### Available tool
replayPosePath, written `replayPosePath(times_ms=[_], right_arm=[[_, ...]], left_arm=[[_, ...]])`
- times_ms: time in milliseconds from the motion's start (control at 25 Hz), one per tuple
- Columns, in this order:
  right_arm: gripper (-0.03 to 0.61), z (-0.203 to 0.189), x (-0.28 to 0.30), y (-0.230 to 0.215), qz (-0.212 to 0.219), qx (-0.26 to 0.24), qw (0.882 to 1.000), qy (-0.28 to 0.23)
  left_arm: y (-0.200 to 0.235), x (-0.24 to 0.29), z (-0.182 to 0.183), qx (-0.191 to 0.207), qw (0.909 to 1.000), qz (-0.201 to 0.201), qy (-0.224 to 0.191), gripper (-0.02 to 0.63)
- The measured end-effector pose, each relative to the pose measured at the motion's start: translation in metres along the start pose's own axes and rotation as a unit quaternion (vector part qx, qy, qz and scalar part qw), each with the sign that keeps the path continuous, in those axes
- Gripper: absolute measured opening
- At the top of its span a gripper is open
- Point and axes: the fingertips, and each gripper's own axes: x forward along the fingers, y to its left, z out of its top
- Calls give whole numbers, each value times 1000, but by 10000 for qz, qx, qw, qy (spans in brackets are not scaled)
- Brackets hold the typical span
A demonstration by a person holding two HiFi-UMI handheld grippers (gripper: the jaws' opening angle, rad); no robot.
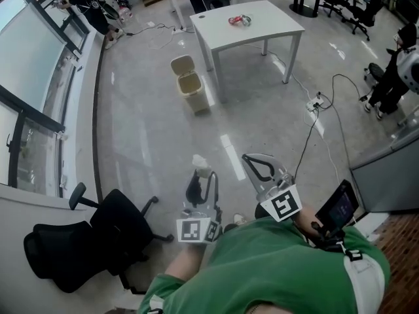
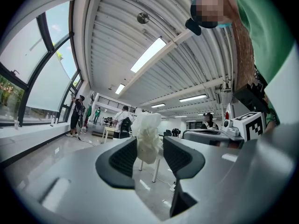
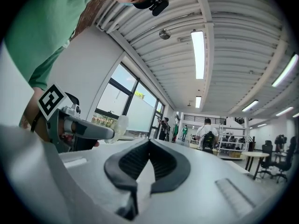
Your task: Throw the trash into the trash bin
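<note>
My left gripper (image 1: 201,173) is shut on a crumpled white wad of paper (image 1: 200,161), carried above the floor. In the left gripper view the paper wad (image 2: 147,135) stands upright, pinched between the two dark pads of the left gripper (image 2: 149,144). My right gripper (image 1: 248,157) is beside it on the right, shut with nothing in it; the right gripper view shows the right gripper (image 3: 149,143) with its pads touching. A beige trash bin (image 1: 190,85) with its lid up stands on the floor well ahead, by the leg of a white table (image 1: 262,28).
A black office chair (image 1: 98,241) stands close at the left. Cables and a power strip (image 1: 316,103) cross the floor at the right. A red and silver item (image 1: 239,20) lies on the table. A window wall (image 1: 39,97) runs along the left; people stand far back.
</note>
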Motion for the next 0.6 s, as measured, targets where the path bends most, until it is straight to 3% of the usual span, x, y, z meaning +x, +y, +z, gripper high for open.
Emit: replayPosePath(times_ms=[320, 600], right_arm=[[3, -2, 12, 0, 18, -119, 9999, 35], [3, -10, 45, -16, 173, 107, 9998, -22]], left_arm=[[14, 5, -5, -24, 10000, 59, 42, 187], [34, 33, -3, 55, 9996, 270, 63, 175]])
